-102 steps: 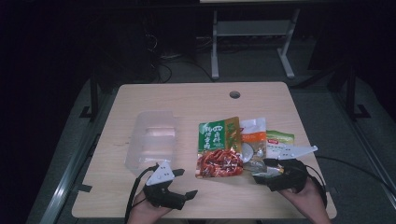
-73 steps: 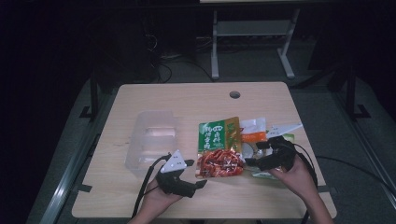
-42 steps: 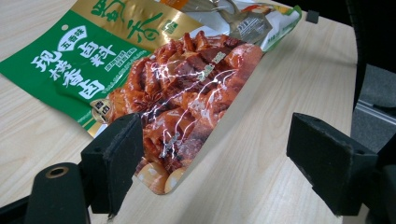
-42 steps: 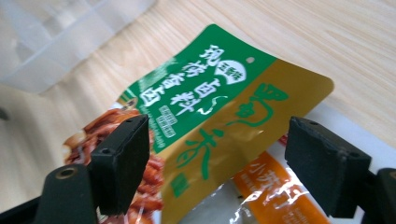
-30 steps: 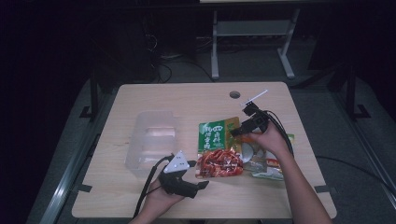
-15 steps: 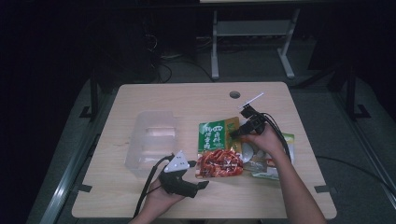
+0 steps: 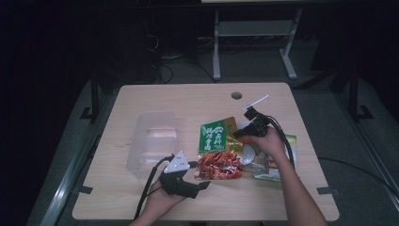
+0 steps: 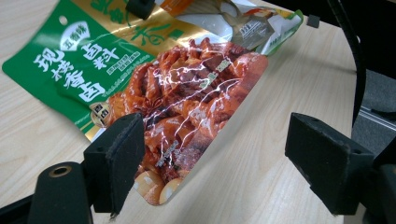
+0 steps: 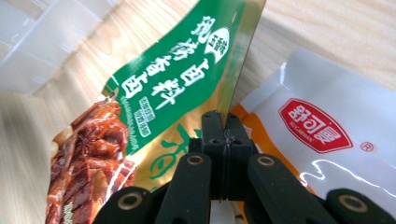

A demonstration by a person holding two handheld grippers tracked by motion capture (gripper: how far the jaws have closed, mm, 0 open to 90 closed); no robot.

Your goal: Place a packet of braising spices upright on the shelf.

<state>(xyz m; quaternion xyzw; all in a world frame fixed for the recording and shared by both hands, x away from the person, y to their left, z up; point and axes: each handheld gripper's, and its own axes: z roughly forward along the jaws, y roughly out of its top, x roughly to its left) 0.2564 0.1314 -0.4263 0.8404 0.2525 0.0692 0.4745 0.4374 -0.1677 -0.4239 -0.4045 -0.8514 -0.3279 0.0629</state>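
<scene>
1. Right gripper (image 9: 223,126): jaws just closed all the way, pinching the thin side edge of the green pouch (image 9: 168,88), with nothing else between the pads.
2. Left gripper (image 8: 219,154): wide open around a corner of the red pouch (image 8: 187,107), pressing on nothing.
3. Risk of slipping out of the pads at a lift: glossy foil and a very narrow bite.
4. Risk of dragging the red pouch along, because it lies partly on the green one; likewise the white packet (image 9: 322,135) just beside it.
5. Risk of a crease or tear at the pinched edge under a hard pull.
6. Place of the green pouch: about the middle of the table (image 7: 188,99), a little toward its right edge, between the clear plastic box (image 7: 153,141) and the white packet.
7. Look: flat and shiny, green top with white characters, gold lower part, pinched edge raised a little.
</scene>
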